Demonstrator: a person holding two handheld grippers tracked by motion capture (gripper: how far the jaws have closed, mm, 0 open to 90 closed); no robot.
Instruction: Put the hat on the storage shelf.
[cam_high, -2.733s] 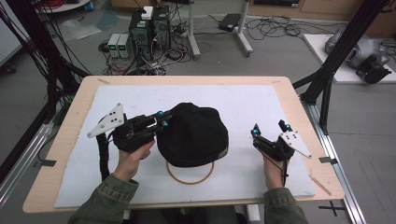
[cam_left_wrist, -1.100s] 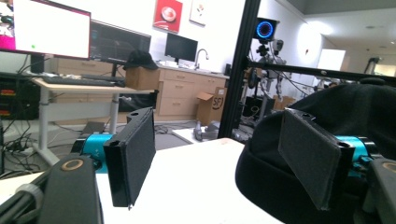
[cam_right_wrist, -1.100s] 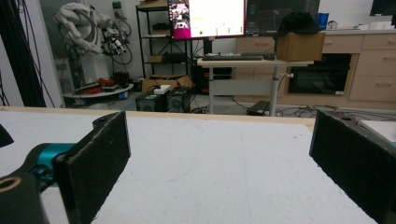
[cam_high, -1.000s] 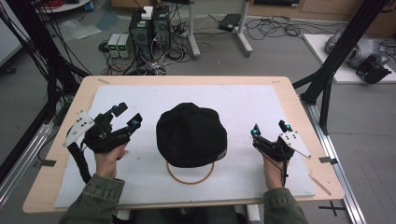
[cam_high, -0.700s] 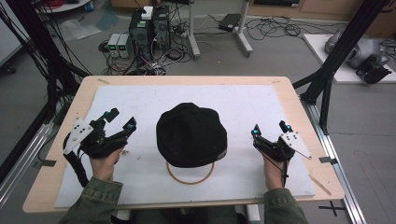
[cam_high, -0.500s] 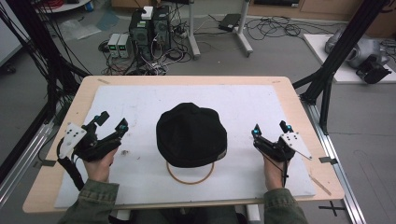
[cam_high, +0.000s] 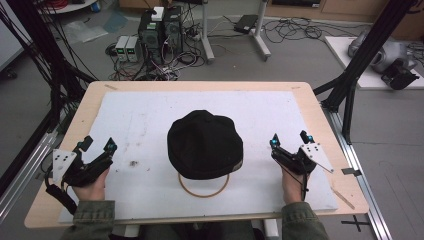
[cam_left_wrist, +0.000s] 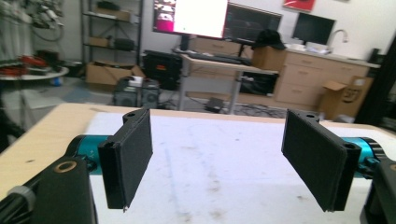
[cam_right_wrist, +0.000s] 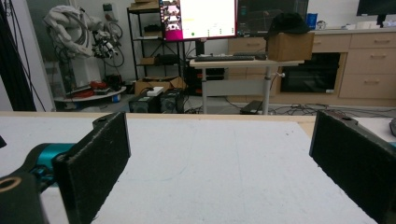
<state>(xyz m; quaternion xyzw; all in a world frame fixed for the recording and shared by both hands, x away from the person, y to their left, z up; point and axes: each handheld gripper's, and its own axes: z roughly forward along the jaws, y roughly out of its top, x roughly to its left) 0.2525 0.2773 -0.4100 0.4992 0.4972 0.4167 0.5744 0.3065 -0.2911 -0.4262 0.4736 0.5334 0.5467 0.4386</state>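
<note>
Left gripper: left gripper (cam_high: 98, 145) sits at the table's near left edge, jaws spread wide with only bare mat between them; holds nothing.
Left fingers: in the left gripper view the black pads (cam_left_wrist: 130, 156) stand well apart, teal fittings behind each.
Right gripper: right gripper (cam_high: 290, 139) is low at the near right, jaws wide apart, empty; pads (cam_right_wrist: 95, 163) frame bare mat.
Hands: left hand (cam_high: 92, 187) and right hand (cam_high: 291, 184) grip the handles, olive sleeves at the bottom edge.
Surface: white mat (cam_high: 150, 115), scuffed and spotted ahead of the left fingers, covers a pale wooden table (cam_high: 95, 92).
Cap: black cap (cam_high: 205, 144) lies between the two grippers, well apart from both sets of fingers, nearer the right one's inner side.
Ring: thin wooden ring (cam_high: 204, 186) lies at the cap's near edge, partly under it.
In the way: nothing lies between either pair of fingers and the mat's far edge.
Beyond the table: computer towers (cam_high: 160, 32) and tangled cables on the grey floor, black frame posts (cam_high: 370, 50) to either side.
Far room: a lit monitor (cam_right_wrist: 198, 18) on a desk (cam_right_wrist: 238, 63), wooden cabinets (cam_right_wrist: 369, 65), a white robot arm (cam_right_wrist: 77, 23) by shelving.
</note>
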